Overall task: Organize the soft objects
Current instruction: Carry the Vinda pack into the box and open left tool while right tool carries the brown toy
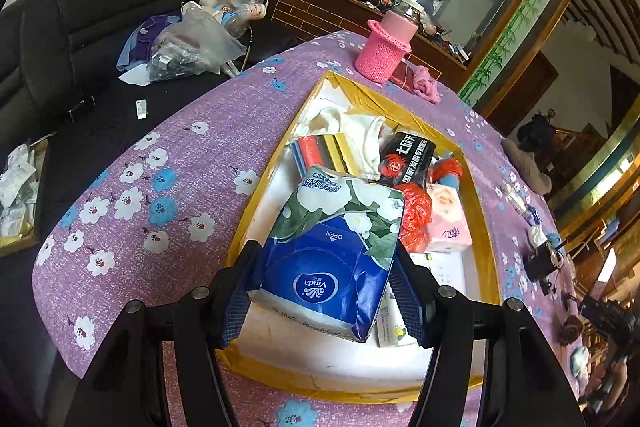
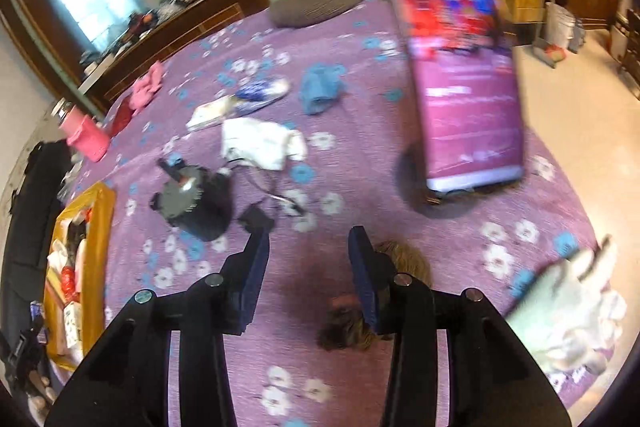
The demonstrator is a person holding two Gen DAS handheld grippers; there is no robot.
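Observation:
My left gripper [image 1: 324, 291] is shut on a blue and floral Vinda tissue pack [image 1: 332, 251] and holds it over the near end of the yellow-rimmed box [image 1: 486, 235]. In the box lie a white cloth [image 1: 352, 127], a black packet [image 1: 408, 157], red plastic [image 1: 416, 215], a pink tissue pack [image 1: 446, 223] and coloured books [image 1: 324, 151]. My right gripper [image 2: 308, 239] is open and empty above the purple tablecloth [image 2: 360, 131]. A brown furry object [image 2: 408, 261] lies partly behind its right finger. A white cloth [image 2: 260, 143] and a blue cloth [image 2: 320, 91] lie further off.
A pink knitted bottle [image 1: 386, 47] and a pink cloth [image 1: 424, 83] stand beyond the box. In the right wrist view a tall purple pack [image 2: 464, 75], a black device with cable [image 2: 196, 203], a pale soft toy [image 2: 572, 315] and the box [image 2: 100, 223] show, blurred.

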